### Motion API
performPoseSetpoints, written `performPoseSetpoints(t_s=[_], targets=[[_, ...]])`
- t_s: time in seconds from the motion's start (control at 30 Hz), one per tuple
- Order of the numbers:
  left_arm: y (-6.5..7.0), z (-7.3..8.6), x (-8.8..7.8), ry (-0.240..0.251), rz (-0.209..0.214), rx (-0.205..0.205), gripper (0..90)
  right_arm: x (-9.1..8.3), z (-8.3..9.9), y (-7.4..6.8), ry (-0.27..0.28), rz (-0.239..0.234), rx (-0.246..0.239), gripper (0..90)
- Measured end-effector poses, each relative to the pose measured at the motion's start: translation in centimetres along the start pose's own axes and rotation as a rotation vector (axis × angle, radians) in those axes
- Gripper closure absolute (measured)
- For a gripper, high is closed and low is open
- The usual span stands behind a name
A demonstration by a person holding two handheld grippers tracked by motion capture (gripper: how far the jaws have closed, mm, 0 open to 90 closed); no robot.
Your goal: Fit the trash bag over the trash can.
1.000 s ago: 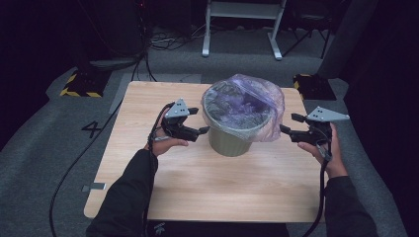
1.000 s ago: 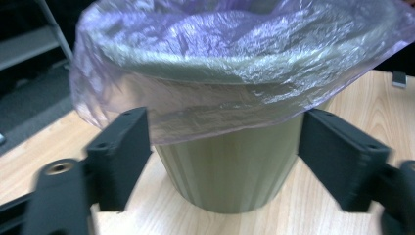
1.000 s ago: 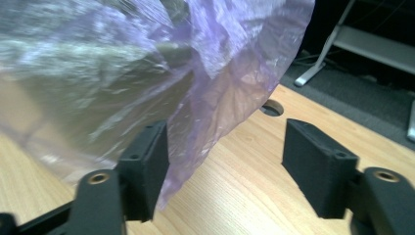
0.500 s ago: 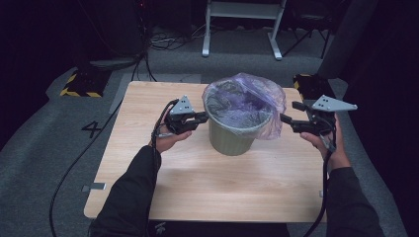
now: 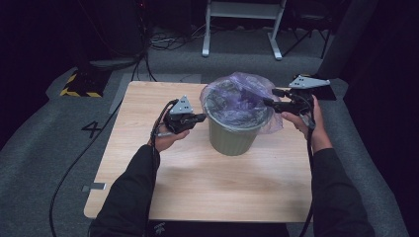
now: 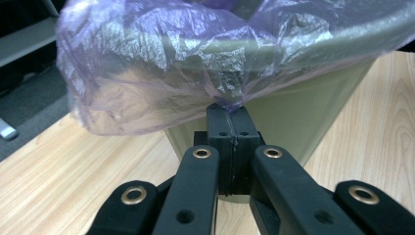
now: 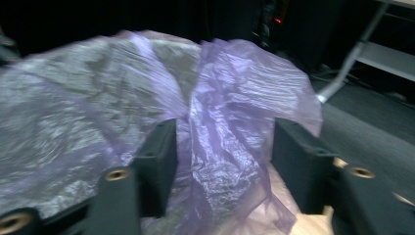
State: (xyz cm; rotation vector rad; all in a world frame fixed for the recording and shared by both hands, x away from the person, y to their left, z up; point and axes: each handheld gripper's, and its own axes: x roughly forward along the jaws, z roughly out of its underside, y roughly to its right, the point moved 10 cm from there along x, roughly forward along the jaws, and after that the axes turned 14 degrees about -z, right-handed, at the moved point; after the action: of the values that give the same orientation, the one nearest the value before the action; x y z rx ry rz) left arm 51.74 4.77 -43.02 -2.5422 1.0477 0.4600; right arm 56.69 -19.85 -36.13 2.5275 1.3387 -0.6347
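While clamped by the left gripper, purple bag between the right gripper's still-parted, closing jaws.

Left gripper held low and level in the left hand, jaws pinched fully together, right gripper raised higher in the right hand, jaws part-way apart and just closing, both dark-sleeved forearms reaching forward from below.
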Motion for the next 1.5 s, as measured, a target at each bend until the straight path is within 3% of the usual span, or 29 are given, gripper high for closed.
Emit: performPoseSetpoints(t_s=[0.1,0.2,0.4,0.63,0.7,0.73,0.97,1.0,1.03,1.07,1.1,1.17,1.23,1.37,1.4,1.5], targets=[[0.1,0.3,0.1,-0.01,0.004,0.008,89.9,0.4,-0.1,0.5,0.009,0.001,0.031,73.4],[0.1,0.9,0.0,-0.02,0.009,0.008,90.0,0.2,-0.2,1.0,0.032,0.006,0.061,84.0],[0.6,2.5,-0.2,-0.051,0.024,0.032,90.0,-0.7,0.6,2.6,0.062,0.08,0.165,86.2],[0.8,4.4,-0.8,-0.081,0.025,0.041,90.0,-0.9,3.0,4.6,0.041,0.154,0.266,86.3],[0.8,4.6,-0.9,-0.082,0.031,0.044,90.0,-0.8,3.4,4.8,0.035,0.154,0.28,86.3],[0.8,5.2,-0.9,-0.095,0.029,0.043,90.0,-0.5,4.2,4.9,0.029,0.143,0.309,86.2],[1.1,5.7,-1.0,-0.086,0.044,0.025,89.9,0.6,5.7,4.2,0.029,0.092,0.325,85.4],[1.1,5.4,-1.2,-0.069,0.029,0.022,88.0,0.6,5.7,4.0,0.033,0.085,0.315,85.5],[1.1,5.4,-1.2,-0.069,0.029,0.022,71.0,0.6,5.7,4.0,0.033,0.085,0.315,85.5],[1.1,4.9,-1.5,-0.05,0.011,0.007,61.9,0.3,5.6,3.6,0.038,0.08,0.306,86.0],[1.3,4.0,-2.2,-0.011,0.001,-0.007,55.8,0.1,5.5,3.5,0.043,0.076,0.301,86.3],[1.4,3.4,-2.6,0.008,-0.016,-0.012,43.8,-0.4,5.1,3.1,0.061,0.067,0.293,86.8],[2.0,1.8,-3.8,0.062,-0.054,-0.017,31.1,-1.0,4.8,2.7,0.076,0.057,0.283,86.8],[2.9,0.5,-4.3,0.099,-0.076,-0.002,21.4,-1.6,4.5,2.2,0.076,0.051,0.269,86.8],[3.2,-0.2,-4.4,0.12,-0.1,0.005,21.0,-1.8,4.5,1.7,0.07,0.043,0.258,87.6],[3.3,-1.0,-4.3,0.146,-0.114,-0.018,21.1,-1.8,4.4,1.0,0.069,0.023,0.241,87.9]])
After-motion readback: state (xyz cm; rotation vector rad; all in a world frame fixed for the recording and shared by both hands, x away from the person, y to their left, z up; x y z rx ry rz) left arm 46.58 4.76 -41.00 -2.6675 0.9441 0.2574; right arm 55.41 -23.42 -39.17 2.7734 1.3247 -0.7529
